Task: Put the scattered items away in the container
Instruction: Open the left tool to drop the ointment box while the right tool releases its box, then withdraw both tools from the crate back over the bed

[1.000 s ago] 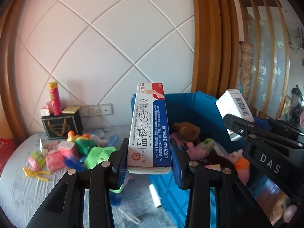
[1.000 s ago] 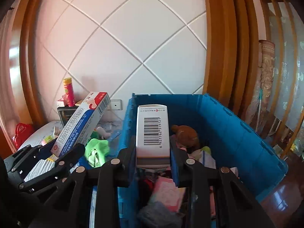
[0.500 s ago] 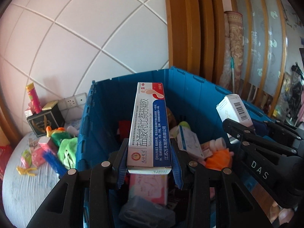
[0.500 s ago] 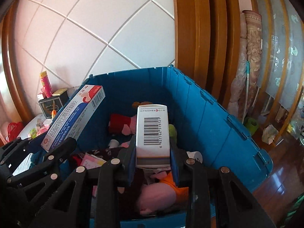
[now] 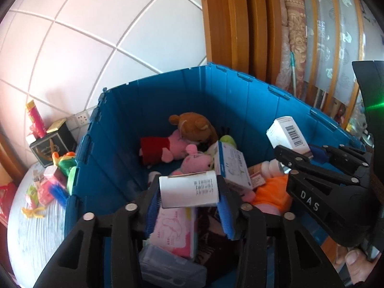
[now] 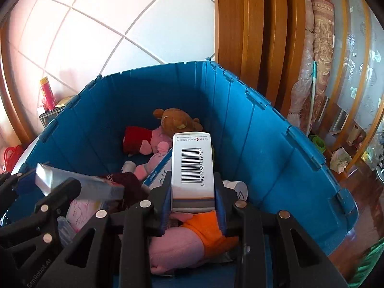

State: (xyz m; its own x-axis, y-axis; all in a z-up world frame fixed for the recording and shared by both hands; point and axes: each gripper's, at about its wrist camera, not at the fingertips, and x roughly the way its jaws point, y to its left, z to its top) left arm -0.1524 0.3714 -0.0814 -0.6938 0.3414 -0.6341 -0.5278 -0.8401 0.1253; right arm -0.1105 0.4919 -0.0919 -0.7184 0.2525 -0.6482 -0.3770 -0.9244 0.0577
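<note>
The blue bin [image 5: 216, 76] fills both views, and both grippers hover over its inside. My left gripper [image 5: 189, 202] has its jaws opening. The long ointment box [image 5: 188, 188] has tipped forward and lies loosely between the blue pads, white end towards the camera. In the right wrist view the ointment box [image 6: 79, 184] slants down into the bin [image 6: 240, 120] at the lower left. My right gripper [image 6: 193, 206] is shut on a white barcode box [image 6: 193, 168], held upright. The left wrist view shows that barcode box [image 5: 286, 133] too.
The bin holds a brown plush bear [image 5: 192, 124], pink plush pigs [image 5: 194, 162], a pink pack [image 5: 172, 230], a clear case [image 5: 170, 266] and orange cloth [image 5: 271, 192]. On the bed at left lie a green toy [image 5: 64, 163], a black box [image 5: 51, 144] and small bits. Wooden floor lies to the right.
Both grippers have moved farther over the bin and lower. The left jaws have widened and the ointment box has swung from upright to lying forward. The right grip is unchanged.
</note>
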